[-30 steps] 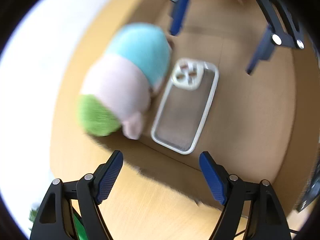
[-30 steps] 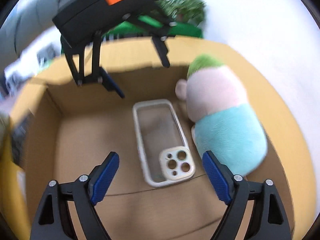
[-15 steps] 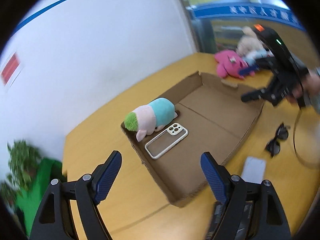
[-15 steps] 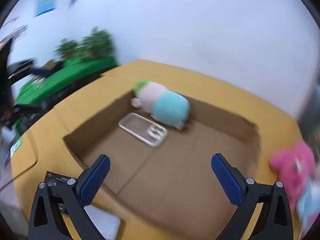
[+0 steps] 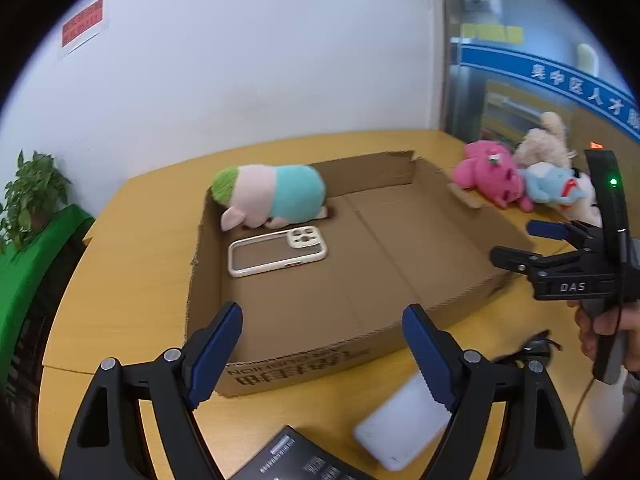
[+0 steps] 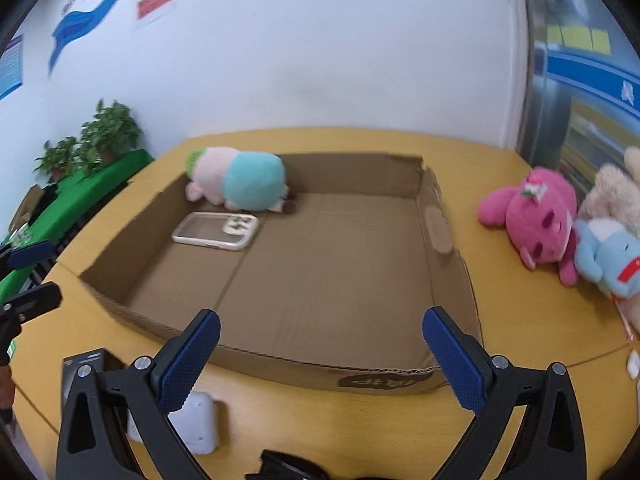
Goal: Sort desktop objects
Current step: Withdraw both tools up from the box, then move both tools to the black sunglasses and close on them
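Cardboard box [image 5: 360, 280] sits on the yellow table [image 5: 132, 264] in the left wrist view. Inside it, in the far left corner, lies a plush toy [image 5: 272, 196] with a green head, a pink middle and a blue back. Just in front of the toy, a clear phone case [image 5: 278, 252] lies flat on the box floor. The left gripper [image 5: 322, 354] hangs over the near wall of the box. Its blue fingers [image 5: 216, 348] are spread apart and hold nothing. On the table near them lie a white pad [image 5: 400, 432] and a black box [image 5: 292, 460] with small print. To the right, a hand [image 5: 600, 328] holds the right gripper [image 5: 524, 244], seen from the side, also with nothing in it. Past the box on the far right sit a pink toy [image 5: 492, 180], a cream toy [image 5: 548, 144] and a light blue toy [image 5: 548, 184], all bunched up together.

From the right wrist view, the box [image 6: 320, 264] is seen from its near side. The plush toy [image 6: 240, 182] and the phone case [image 6: 216, 230] are in its far left corner, close together. The right gripper [image 6: 322, 358] has its blue fingers [image 6: 452, 356] spread wide over the near wall, with nothing between them. The white pad [image 6: 196, 420] lies on the table [image 6: 532, 312] by the left finger. The pink toy [image 6: 536, 212] and light blue toy [image 6: 612, 252] lie on the table to the right of the box, touching. A bit of the left gripper [image 6: 28, 276] shows at the left edge. Green plants [image 6: 100, 132] stand far off by the wall.
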